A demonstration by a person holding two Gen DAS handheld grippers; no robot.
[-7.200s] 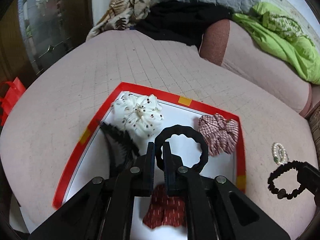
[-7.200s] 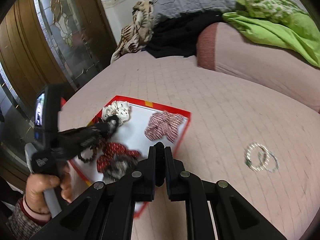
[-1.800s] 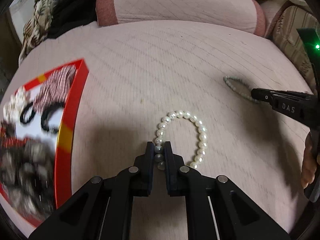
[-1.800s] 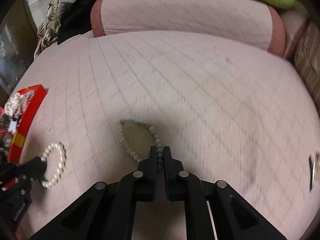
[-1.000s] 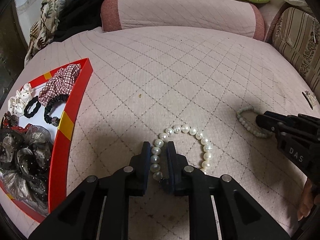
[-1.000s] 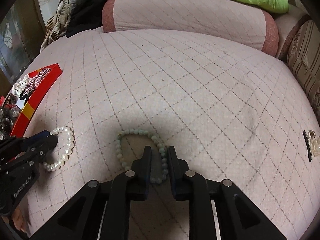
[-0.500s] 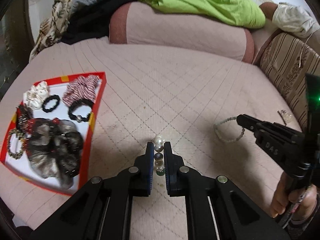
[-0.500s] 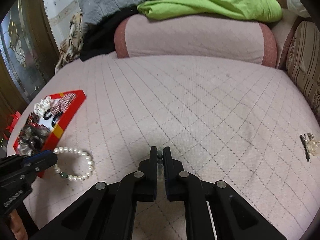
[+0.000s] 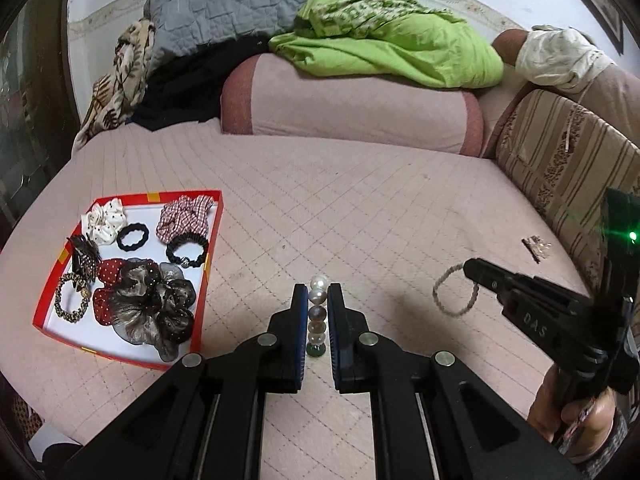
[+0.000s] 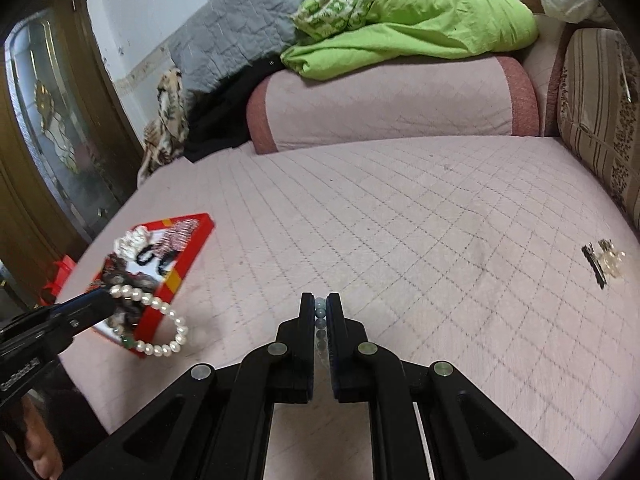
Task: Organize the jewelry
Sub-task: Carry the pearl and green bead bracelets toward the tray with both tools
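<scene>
My left gripper [image 9: 318, 300] is shut on a white pearl bracelet [image 9: 317, 304] and holds it above the pink quilted bed; from the right wrist view the bracelet [image 10: 160, 330] hangs from the left gripper [image 10: 105, 300]. My right gripper [image 10: 320, 306] is shut on a pale green bead bracelet [image 10: 320, 314], which hangs in the air in the left wrist view [image 9: 456, 294] from the right gripper [image 9: 470, 270]. A red-rimmed white tray [image 9: 214, 236] with several scrunchies and hair ties lies at the left, also in the right wrist view [image 10: 192, 240].
A sparkly hair clip [image 9: 536, 246] lies on the bed near the striped cushion [image 9: 568, 168], also in the right wrist view [image 10: 604, 262]. A pink bolster [image 9: 348, 114] with a green blanket [image 9: 392, 48] lies at the back. A wooden door [image 10: 48, 128] stands at the left.
Both grippers have risen higher above the bed with their bracelets in them. The tray now shows whole at the left.
</scene>
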